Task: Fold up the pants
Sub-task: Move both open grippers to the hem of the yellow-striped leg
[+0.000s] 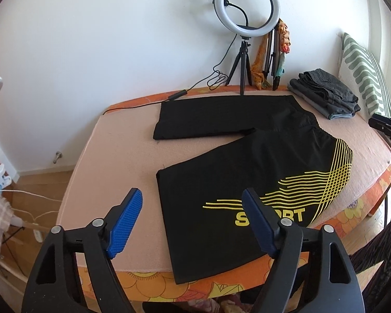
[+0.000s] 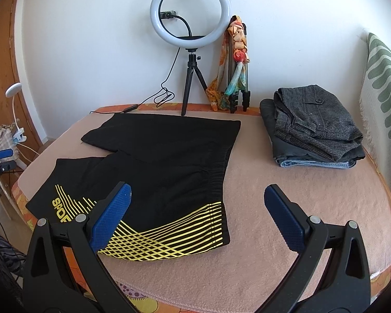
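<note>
Black sport pants [image 1: 237,172] with yellow stripes and lettering lie spread flat on the pink blanket [image 1: 117,156], the two legs apart and pointing left. My left gripper [image 1: 193,221] hovers over the hem of the near leg, its blue pads apart with nothing pressed between them. In the right wrist view the pants [image 2: 169,154] lie ahead and to the left. My right gripper [image 2: 198,216] stands open above the waistband corner with the yellow stripes, holding nothing.
A ring light on a tripod [image 2: 190,34] stands at the back by the wall, its cable [image 1: 216,78] trailing on the table. A stack of folded grey clothes [image 2: 315,125] sits at the back right, beside a green-striped cushion [image 2: 383,99]. A colourful scarf [image 2: 237,60] hangs on folded tripod legs.
</note>
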`<state>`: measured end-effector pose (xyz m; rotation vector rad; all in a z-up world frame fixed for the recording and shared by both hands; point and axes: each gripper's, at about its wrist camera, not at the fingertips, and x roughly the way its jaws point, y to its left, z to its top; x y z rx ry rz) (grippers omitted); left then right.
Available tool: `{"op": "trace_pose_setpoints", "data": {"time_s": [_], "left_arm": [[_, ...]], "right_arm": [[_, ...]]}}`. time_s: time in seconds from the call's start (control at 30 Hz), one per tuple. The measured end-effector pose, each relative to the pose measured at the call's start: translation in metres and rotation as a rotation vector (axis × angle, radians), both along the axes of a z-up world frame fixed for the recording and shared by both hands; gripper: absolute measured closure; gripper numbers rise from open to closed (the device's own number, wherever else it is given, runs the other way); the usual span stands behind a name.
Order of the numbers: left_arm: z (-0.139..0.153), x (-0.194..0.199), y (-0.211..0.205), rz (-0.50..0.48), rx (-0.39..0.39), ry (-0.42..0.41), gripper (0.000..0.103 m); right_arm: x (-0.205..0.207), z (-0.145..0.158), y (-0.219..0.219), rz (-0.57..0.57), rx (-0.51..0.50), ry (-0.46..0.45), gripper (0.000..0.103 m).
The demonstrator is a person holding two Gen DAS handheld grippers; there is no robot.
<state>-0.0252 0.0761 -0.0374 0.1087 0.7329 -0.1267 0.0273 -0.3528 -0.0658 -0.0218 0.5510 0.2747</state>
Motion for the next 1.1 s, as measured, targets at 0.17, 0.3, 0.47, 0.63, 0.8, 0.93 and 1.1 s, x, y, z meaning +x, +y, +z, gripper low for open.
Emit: {"op": "trace_pose_setpoints", "data": {"time_s": [0.17, 0.3, 0.47, 0.63, 0.8, 0.93, 1.1], "left_arm": [[-0.009, -0.004, -0.001, -0.033, 0.008, 0.038, 0.037], [-0.015, -0.007, -0.006, -0.071, 0.021, 0.062, 0.046], [-0.024, -0.005, -0.005, -0.115, -0.008, 0.116, 0.055], [-0.037, -0.004, -0.004, -0.153, -0.024, 0.167, 0.059], [-0.051, -0.004, -0.009, -0.204, 0.014, 0.219, 0.059], [-0.063, -0.002, -0.018, -0.267, 0.054, 0.27, 0.059], [-0.072, -0.005, -0.032, -0.36, 0.111, 0.291, 0.059]], "right_arm": [[-0.003, -0.002, 0.009, 0.077, -0.07, -0.001, 0.0], [-0.004, -0.005, 0.017, 0.152, -0.13, 0.008, 0.006], [-0.005, -0.014, 0.028, 0.265, -0.224, 0.05, 0.014], [-0.008, -0.028, 0.044, 0.385, -0.357, 0.091, 0.018], [-0.008, -0.045, 0.054, 0.463, -0.47, 0.132, 0.018], [-0.004, -0.059, 0.061, 0.506, -0.553, 0.153, 0.018], [-0.008, -0.077, 0.072, 0.589, -0.672, 0.157, 0.019]]}}
